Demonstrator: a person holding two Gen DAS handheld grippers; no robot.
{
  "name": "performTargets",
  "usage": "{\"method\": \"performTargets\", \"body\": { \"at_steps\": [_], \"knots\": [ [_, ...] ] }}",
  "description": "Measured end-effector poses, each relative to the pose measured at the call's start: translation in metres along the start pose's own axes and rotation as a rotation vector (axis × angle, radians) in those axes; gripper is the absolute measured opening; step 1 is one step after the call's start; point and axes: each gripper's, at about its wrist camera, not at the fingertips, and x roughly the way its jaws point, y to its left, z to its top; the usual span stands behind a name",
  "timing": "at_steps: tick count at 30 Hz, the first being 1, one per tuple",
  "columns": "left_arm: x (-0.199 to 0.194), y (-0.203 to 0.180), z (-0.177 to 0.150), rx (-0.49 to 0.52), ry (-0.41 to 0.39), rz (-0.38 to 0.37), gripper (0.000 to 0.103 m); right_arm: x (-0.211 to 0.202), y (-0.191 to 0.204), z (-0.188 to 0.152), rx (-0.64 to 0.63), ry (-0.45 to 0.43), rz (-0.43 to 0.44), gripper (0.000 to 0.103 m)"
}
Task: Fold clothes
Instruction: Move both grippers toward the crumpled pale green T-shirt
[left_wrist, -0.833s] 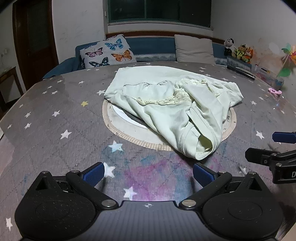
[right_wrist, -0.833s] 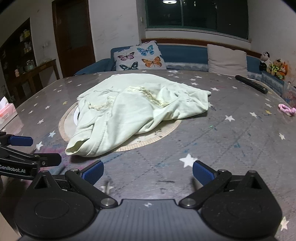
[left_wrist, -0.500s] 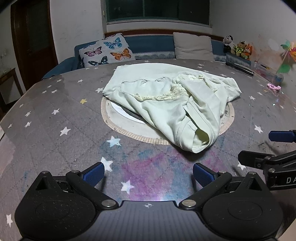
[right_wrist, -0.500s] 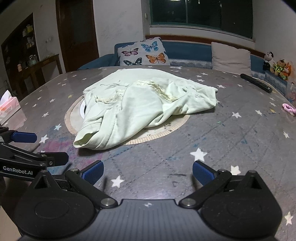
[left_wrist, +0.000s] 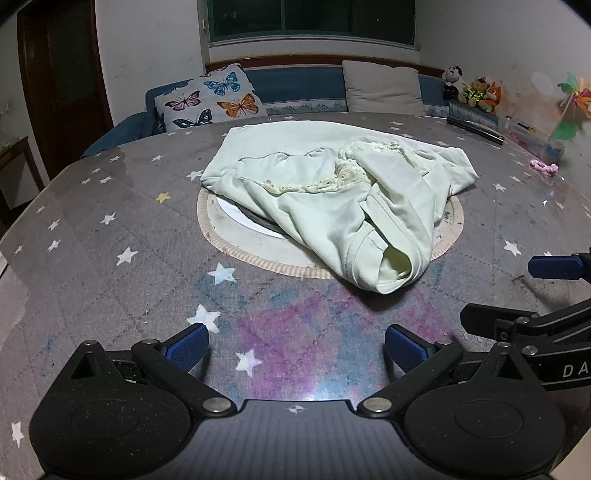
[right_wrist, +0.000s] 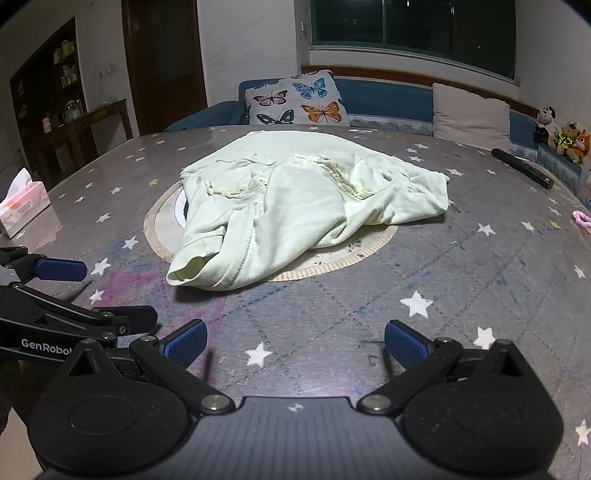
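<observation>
Dim evening room, dark window (left_wrist: 310, 16) behind, blue sofa (right_wrist: 388, 99) with butterfly cushion (left_wrist: 212, 98) and plain beige cushion (right_wrist: 471, 116) along the far wall. Round table (left_wrist: 110, 236) under a glossy grey cover dotted with white stars, purple and blue stains near the front edge.

Left gripper (left_wrist: 295, 349) hanging over the stained patch, blue ribbed pads spread as wide as possible, gripping nothing, touching nothing. Right gripper (right_wrist: 295, 347) just beside it, likewise gaping fully, pads clear of the cover, nothing between them. Each showing at the edge of the other's view.

Pale green garment (left_wrist: 332, 199) lying crumpled in the table's middle, well ahead of both grippers, soft and wrinkled, with cream lace trim bunched across the top and a hemmed opening sagging toward the near side. Resting on a round beige-rimmed turntable (left_wrist: 236, 240), spilling past its near rim onto the cover.

Tissue box (right_wrist: 22, 203) sitting at the left edge, dark remote (right_wrist: 522, 168) and pink hair tie (left_wrist: 543, 166) at the right. Stuffed toys (left_wrist: 469, 90) lined up on a ledge beyond.
</observation>
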Motion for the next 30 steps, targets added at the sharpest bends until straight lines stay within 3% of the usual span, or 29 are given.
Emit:
{"method": "performTargets", "body": {
  "at_steps": [30],
  "knots": [
    [0.01,0.0,0.008,0.01,0.009,0.006,0.103,0.011,0.0,0.004,-0.01,0.031,0.006,0.103]
  ]
}}
